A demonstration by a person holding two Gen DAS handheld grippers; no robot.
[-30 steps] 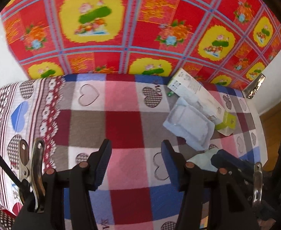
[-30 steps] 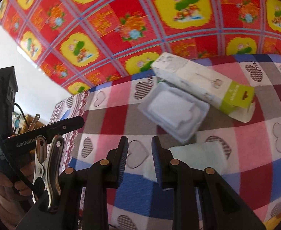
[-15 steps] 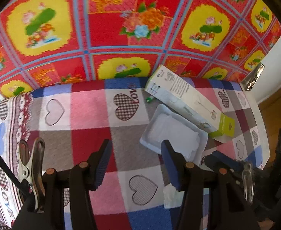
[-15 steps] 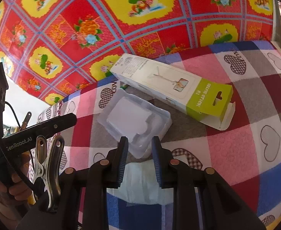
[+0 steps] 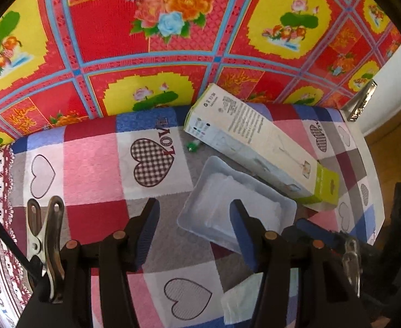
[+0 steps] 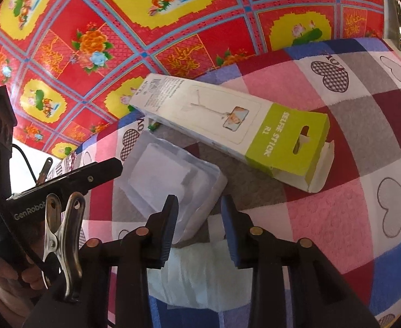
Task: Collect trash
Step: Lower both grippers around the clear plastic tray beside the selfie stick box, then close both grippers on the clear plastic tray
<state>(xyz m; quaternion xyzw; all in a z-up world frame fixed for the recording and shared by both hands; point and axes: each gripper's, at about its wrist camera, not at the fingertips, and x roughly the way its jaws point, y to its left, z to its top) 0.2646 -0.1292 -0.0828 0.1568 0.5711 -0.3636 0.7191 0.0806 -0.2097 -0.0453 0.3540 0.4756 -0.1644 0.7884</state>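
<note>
A long white and green selfie-stick box [image 5: 257, 142] [image 6: 227, 125] lies on the checked heart-pattern cloth. A clear plastic tray [image 5: 236, 207] [image 6: 173, 175] lies in front of it. A white tissue [image 5: 241, 303] [image 6: 200, 276] lies nearest me. My left gripper [image 5: 195, 218] is open, its right finger over the tray. My right gripper [image 6: 199, 218] is open and empty, low over the tissue by the tray's near corner. A small green scrap [image 5: 192, 145] lies by the box's far end.
A red and yellow flowered cloth [image 5: 173, 41] hangs behind the table. The table's right edge [image 5: 364, 147] drops to a wooden floor. The left gripper's body [image 6: 63, 180] shows at the left of the right wrist view.
Both grippers have moved forward toward the tray and box. The right gripper's fingers have spread wider and now stand over the tissue.
</note>
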